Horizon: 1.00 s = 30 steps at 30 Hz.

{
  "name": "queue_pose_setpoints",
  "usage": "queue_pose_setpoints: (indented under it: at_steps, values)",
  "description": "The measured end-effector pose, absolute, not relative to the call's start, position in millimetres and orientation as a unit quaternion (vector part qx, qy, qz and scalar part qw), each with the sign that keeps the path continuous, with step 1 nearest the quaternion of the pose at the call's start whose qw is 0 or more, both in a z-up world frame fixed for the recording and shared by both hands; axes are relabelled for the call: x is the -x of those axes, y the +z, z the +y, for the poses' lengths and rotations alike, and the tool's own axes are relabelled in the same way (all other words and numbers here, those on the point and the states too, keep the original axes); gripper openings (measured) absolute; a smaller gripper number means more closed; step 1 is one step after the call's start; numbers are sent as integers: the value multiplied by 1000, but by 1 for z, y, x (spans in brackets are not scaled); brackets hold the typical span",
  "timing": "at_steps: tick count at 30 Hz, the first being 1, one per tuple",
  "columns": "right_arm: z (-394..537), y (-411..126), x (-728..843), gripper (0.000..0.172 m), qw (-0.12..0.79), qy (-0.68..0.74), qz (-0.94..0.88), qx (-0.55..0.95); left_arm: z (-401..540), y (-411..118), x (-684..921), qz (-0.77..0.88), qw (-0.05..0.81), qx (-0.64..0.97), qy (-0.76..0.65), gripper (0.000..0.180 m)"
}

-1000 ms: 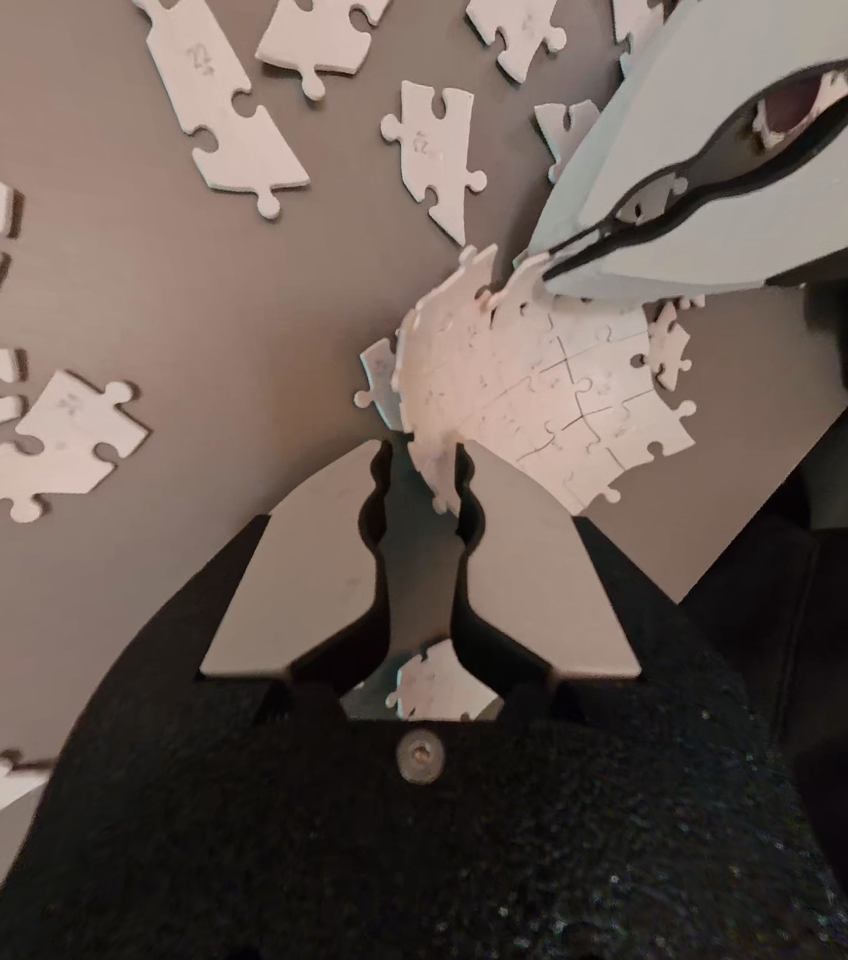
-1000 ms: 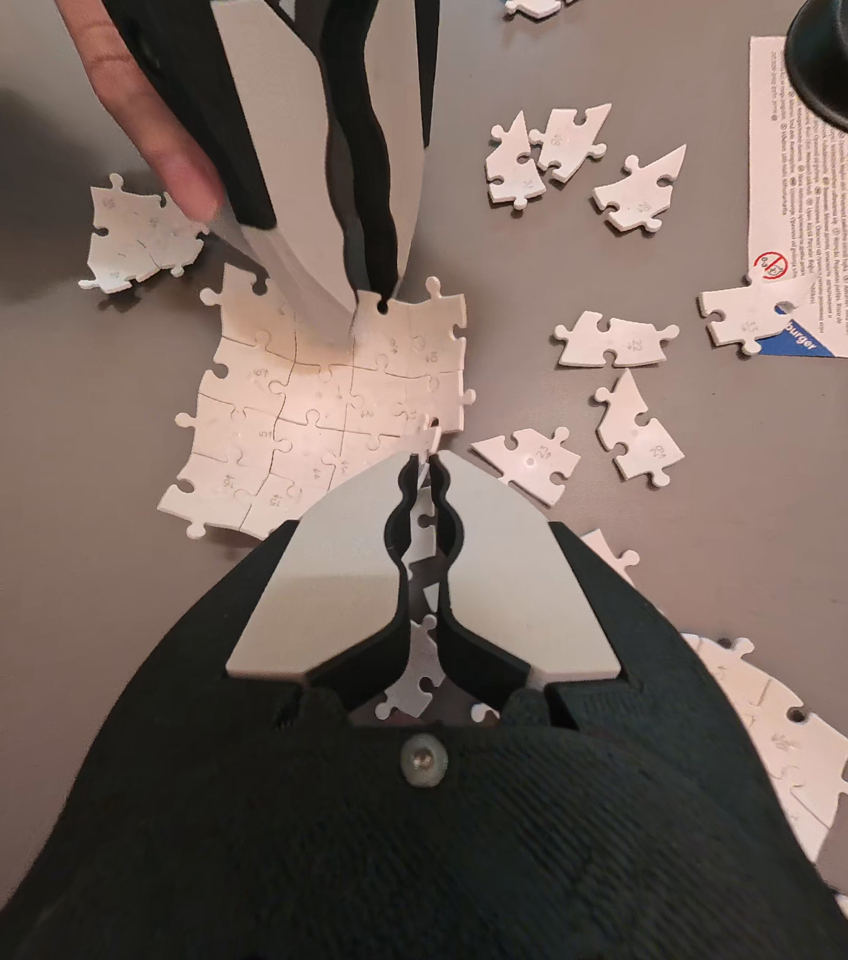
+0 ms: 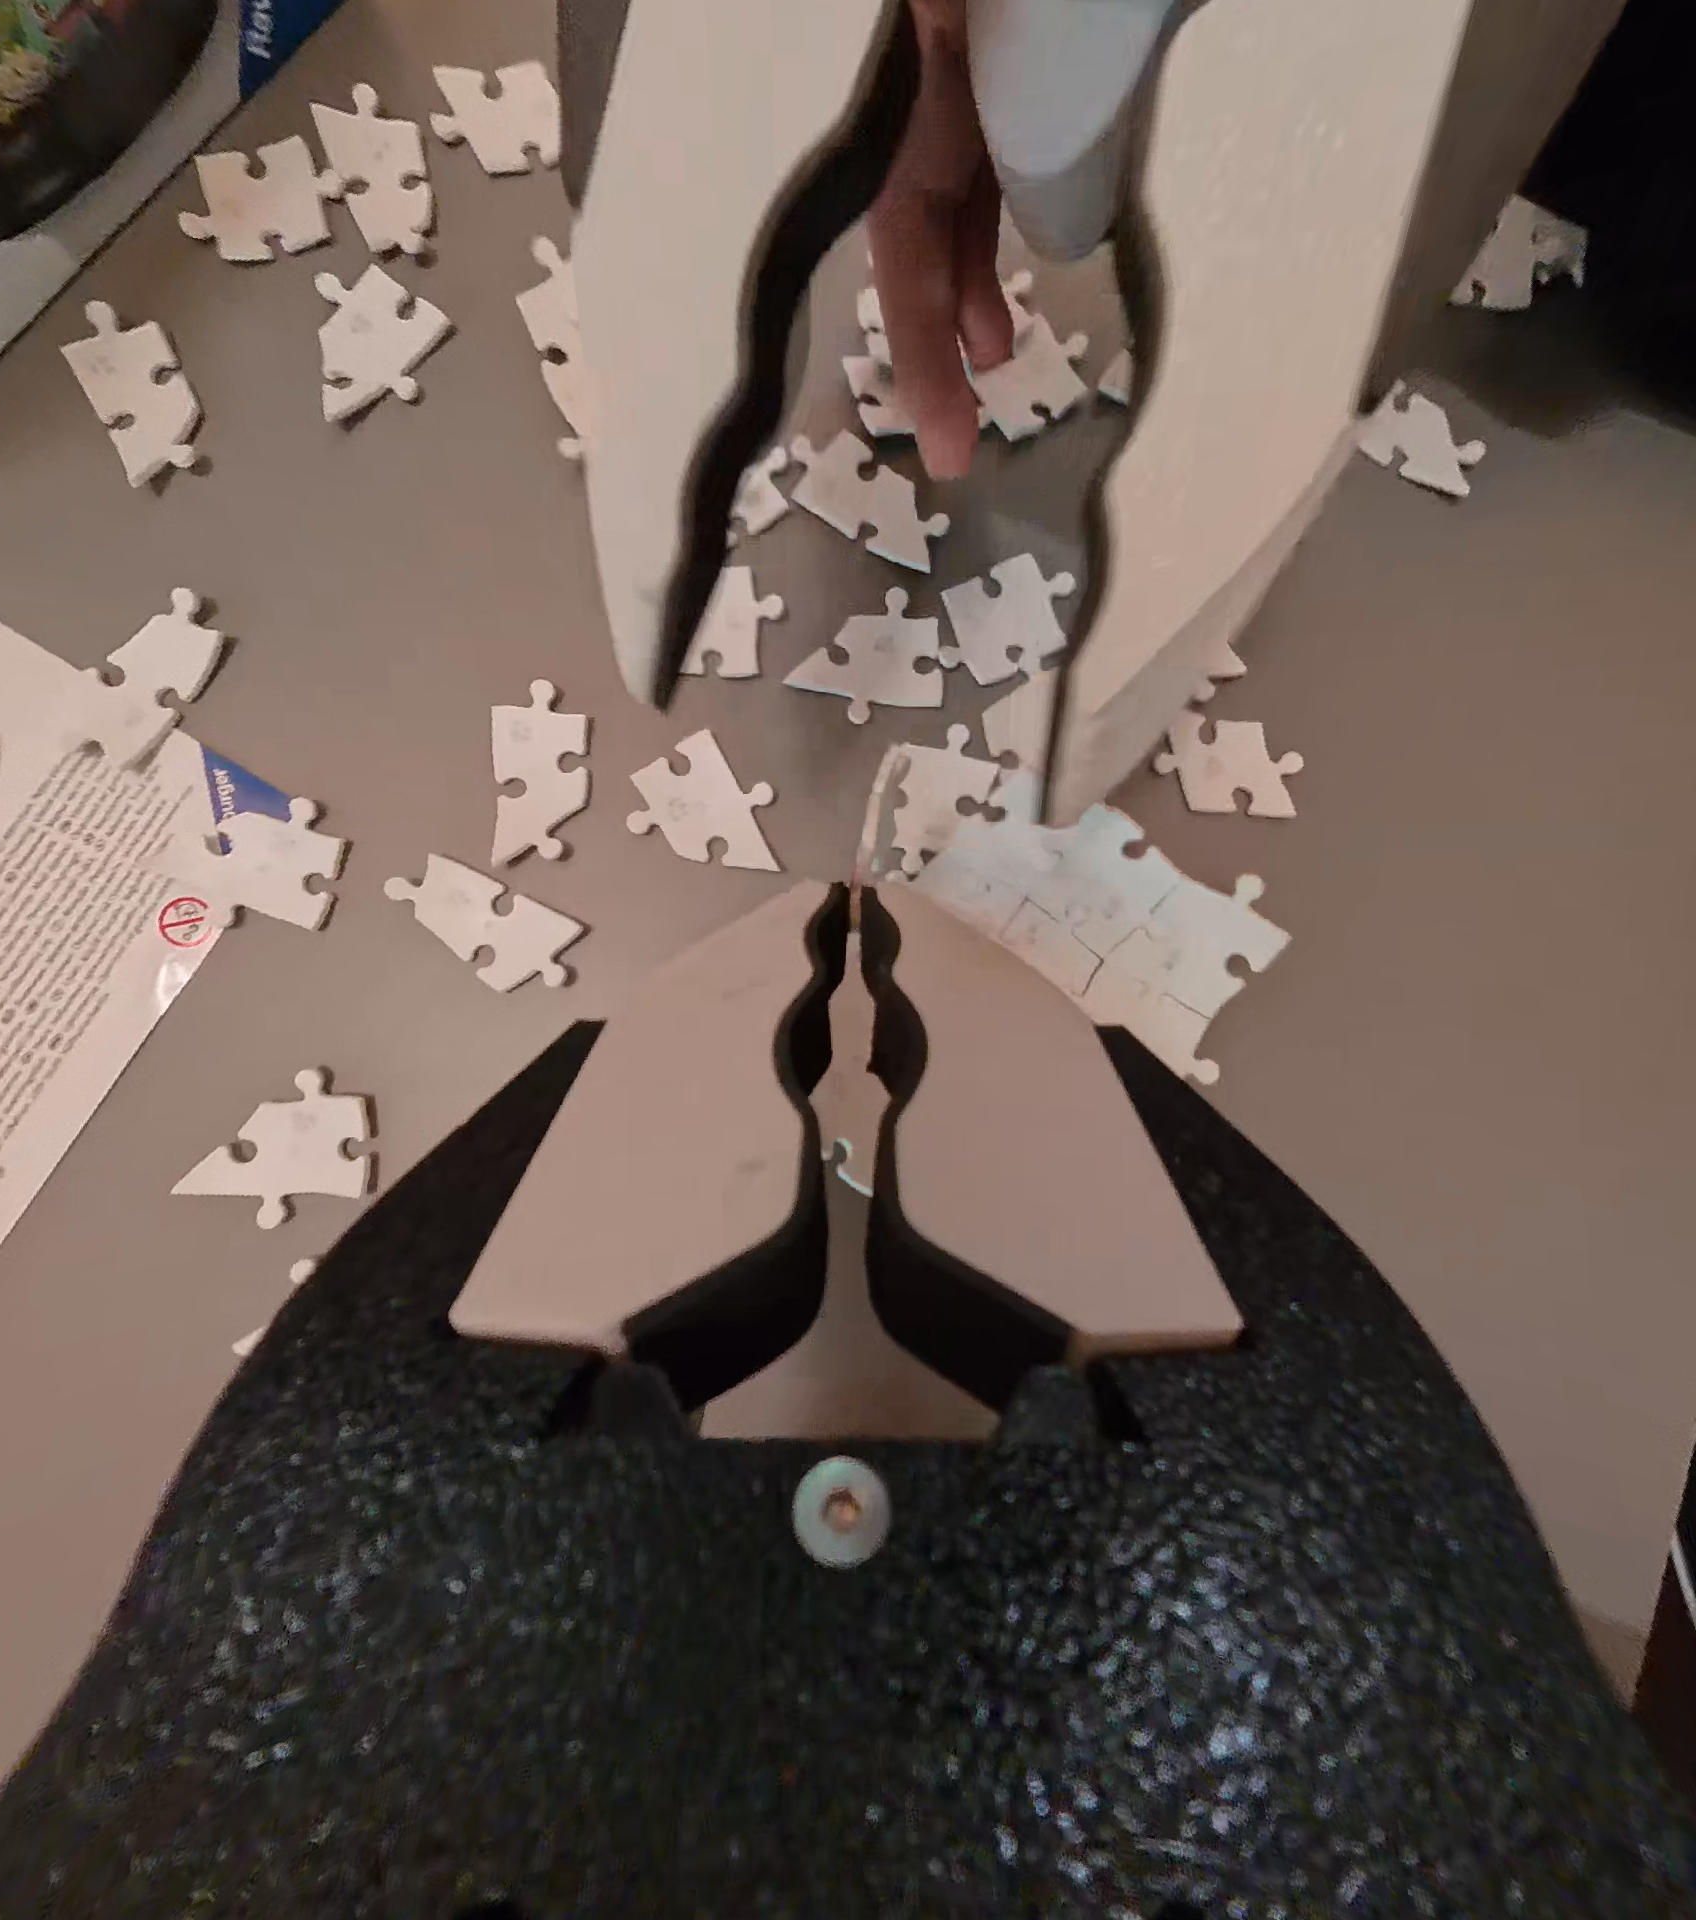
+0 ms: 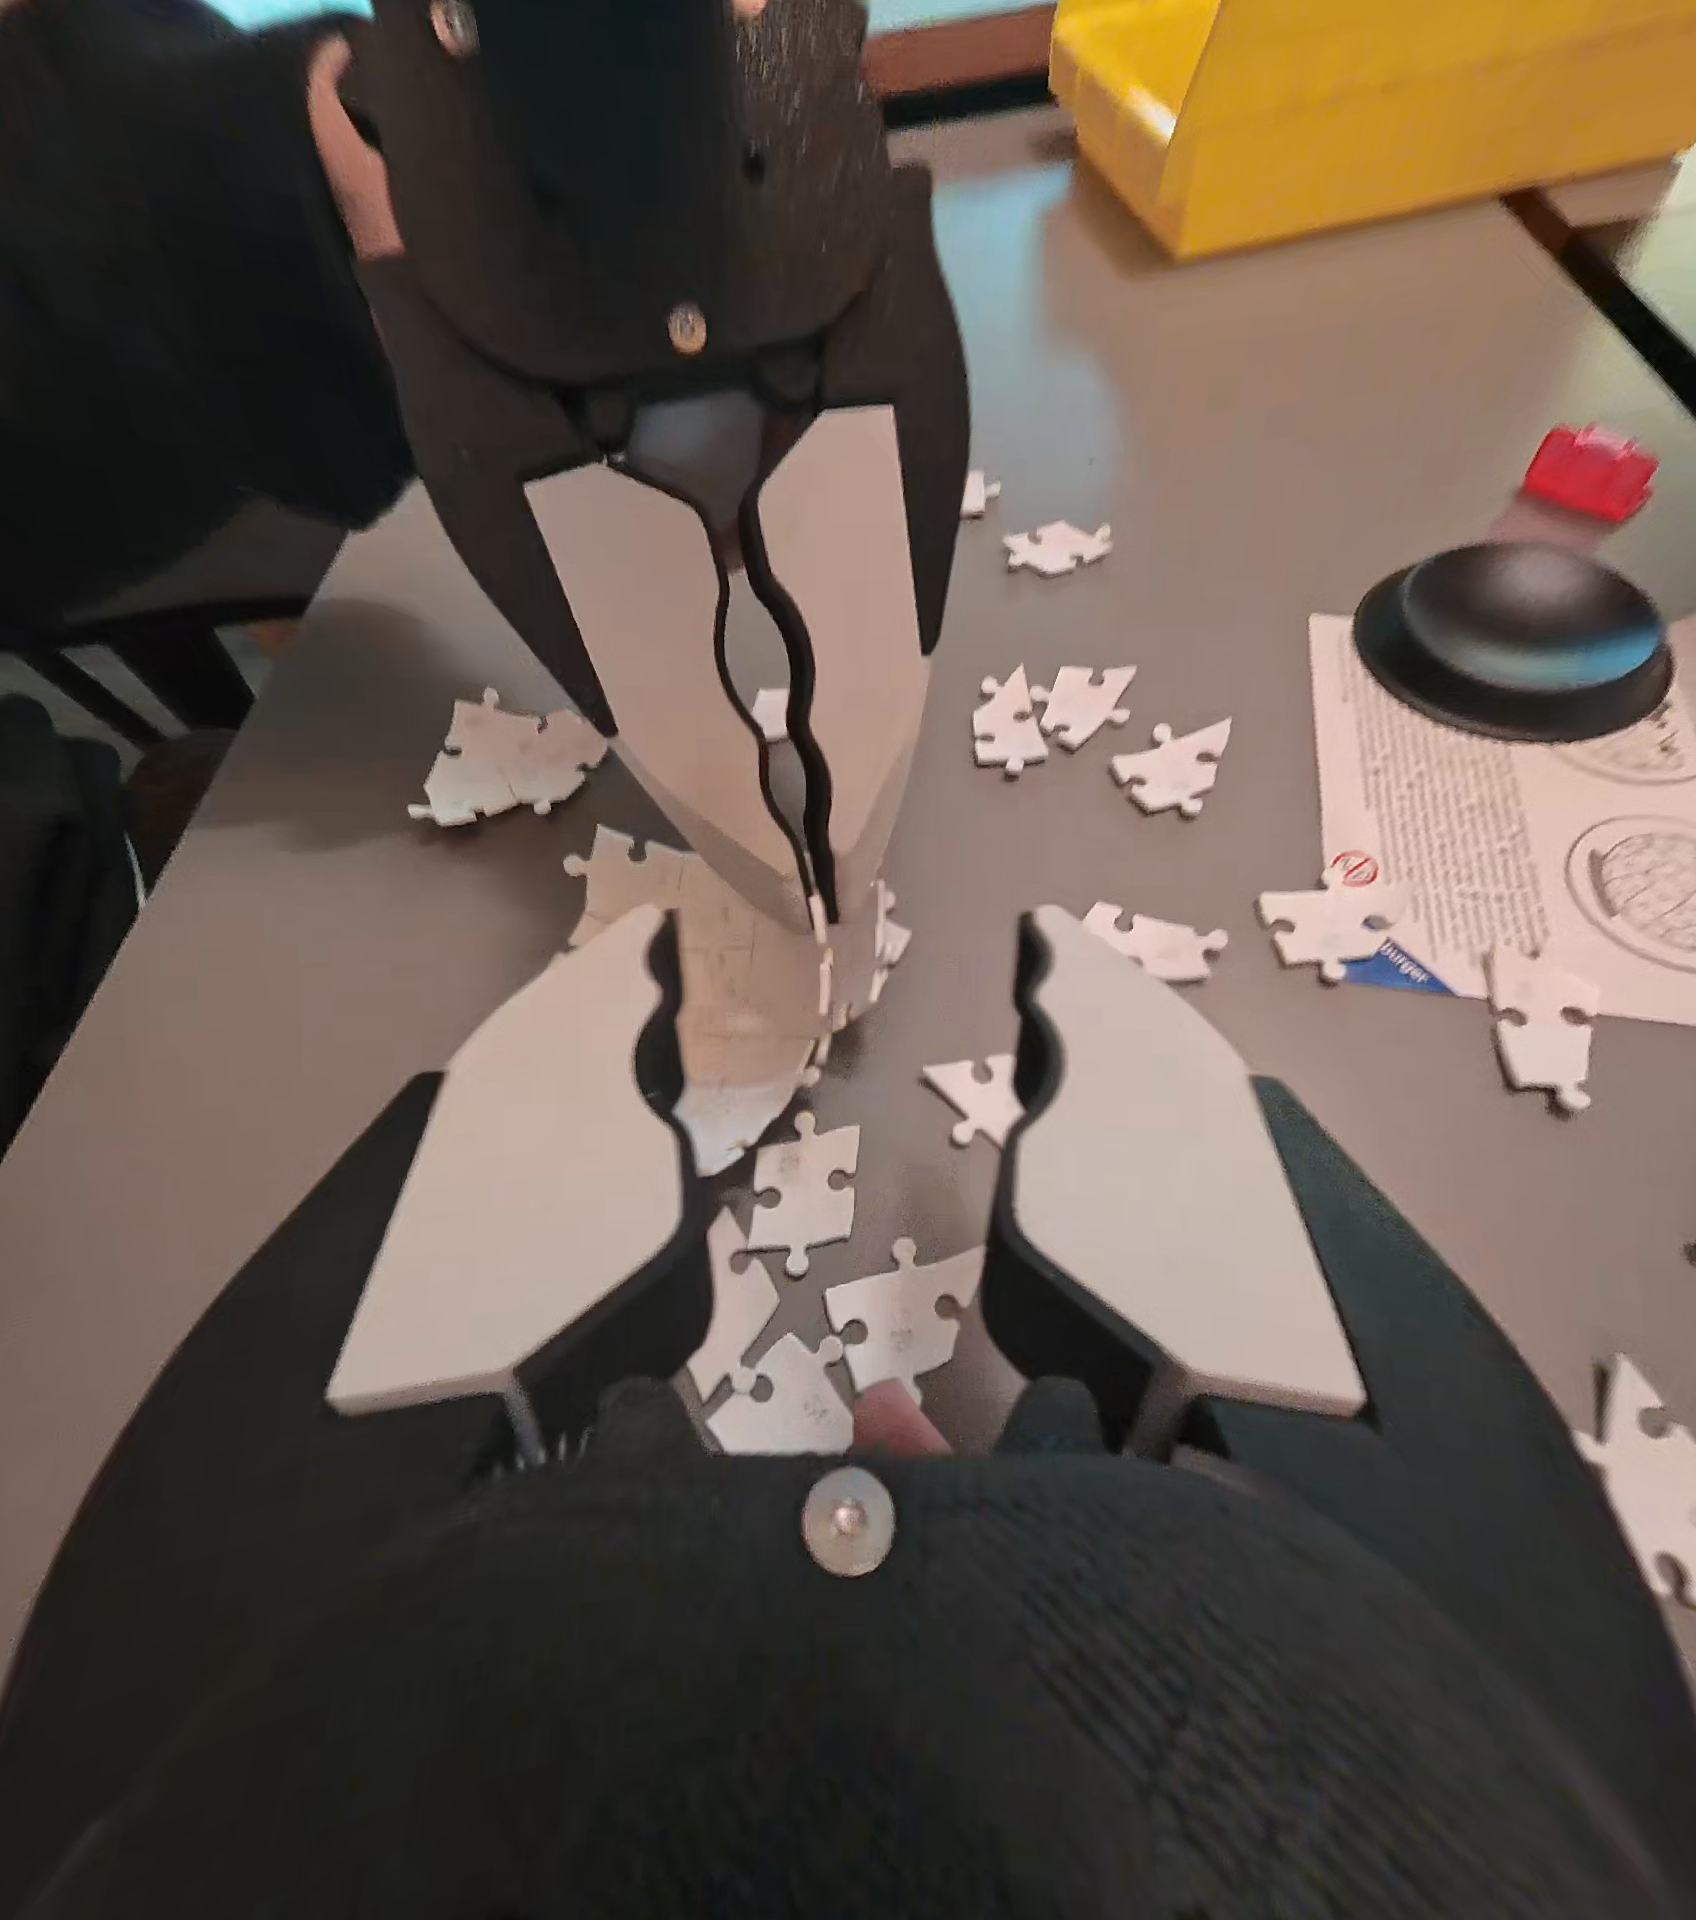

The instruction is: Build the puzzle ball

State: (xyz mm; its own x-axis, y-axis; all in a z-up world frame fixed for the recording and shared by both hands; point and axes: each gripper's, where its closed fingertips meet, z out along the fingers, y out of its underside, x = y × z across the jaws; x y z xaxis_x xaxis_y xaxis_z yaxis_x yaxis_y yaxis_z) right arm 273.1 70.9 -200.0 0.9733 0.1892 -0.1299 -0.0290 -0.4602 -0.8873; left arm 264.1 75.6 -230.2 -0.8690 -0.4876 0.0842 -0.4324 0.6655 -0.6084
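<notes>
My left gripper (image 3: pixel 852 899) is shut on the edge of a curved, assembled patch of white puzzle pieces (image 3: pixel 1114 914), which stands tilted up off the grey table (image 3: pixel 1498 831). The right wrist view shows this too: the left gripper (image 4: pixel 820 904) points down and pinches the patch (image 4: pixel 740 997) at its upper edge. My right gripper (image 4: pixel 844 935) is open wide and empty. Its left finger (image 4: pixel 553 1122) is close beside the patch, and I cannot tell whether it touches it. In the left wrist view the right gripper (image 3: pixel 859 727) hangs open above loose pieces.
Several loose white puzzle pieces (image 3: pixel 501 925) lie scattered on the table. A printed instruction sheet (image 4: pixel 1550 862) lies at the right with a black round stand (image 4: pixel 1514 644) on it. A yellow bin (image 4: pixel 1343 114) and a red object (image 4: pixel 1592 473) stand farther back. A person's finger (image 3: pixel 943 416) reaches down behind the right gripper.
My right gripper, nearly shut at the patch's edge before, has opened wide and drawn back. My left gripper has closed on the patch's edge, and the patch now stands tilted up.
</notes>
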Motion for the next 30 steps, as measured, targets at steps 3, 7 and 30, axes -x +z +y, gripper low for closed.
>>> queue_pose_setpoints:
  at_steps: [3,7,30]
  values:
    - [69,-179,-280,52,557,101,-76,821,75,-219,-265,892,41,269,-361,1]
    - [65,-134,-280,35,647,108,-110,747,76,-203,-265,859,27,301,-414,1]
    - [53,-231,-276,2,405,102,-86,905,91,-228,-275,873,32,334,-354,12]
